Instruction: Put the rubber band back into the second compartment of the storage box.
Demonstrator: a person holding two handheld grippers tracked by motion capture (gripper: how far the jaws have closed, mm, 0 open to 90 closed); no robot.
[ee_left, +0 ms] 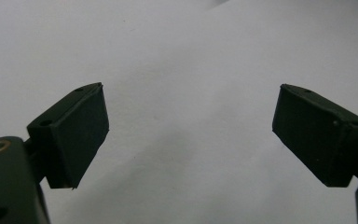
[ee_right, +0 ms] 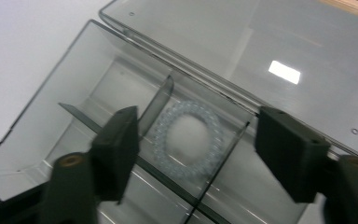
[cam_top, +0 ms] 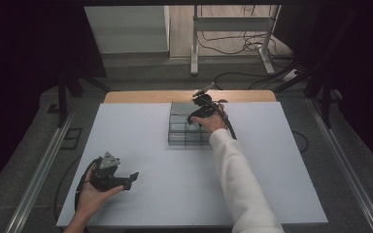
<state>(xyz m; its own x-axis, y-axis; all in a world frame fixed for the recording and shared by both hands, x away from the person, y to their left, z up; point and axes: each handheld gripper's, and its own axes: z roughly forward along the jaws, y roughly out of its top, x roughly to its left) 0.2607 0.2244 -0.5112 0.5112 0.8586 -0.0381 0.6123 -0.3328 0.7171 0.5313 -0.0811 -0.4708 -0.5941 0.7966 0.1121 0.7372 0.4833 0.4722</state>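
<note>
We note the left gripper [cam_top: 126, 180] resting low on the white table [cam_top: 141, 160], jaws spread wide, nothing between them. Right of it, the clear grey plastic divider box [cam_top: 177, 137] sits at the table's far middle, lid [ee_right: 279, 51] folded back. One middle compartment holds the translucent coiled ring, a spiral hair tie [ee_right: 188, 138]; the compartments beside it look empty. The right gripper [ee_right: 196, 154] hangs above it, released, pads clear. We judge the ring light, springy and slippery: pinch across one side of the coil.

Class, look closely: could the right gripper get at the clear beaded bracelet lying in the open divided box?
Probably yes: the right gripper hangs open above the clear beaded bracelet, the box lid is swung back, though thin dividers crowd it.
</note>
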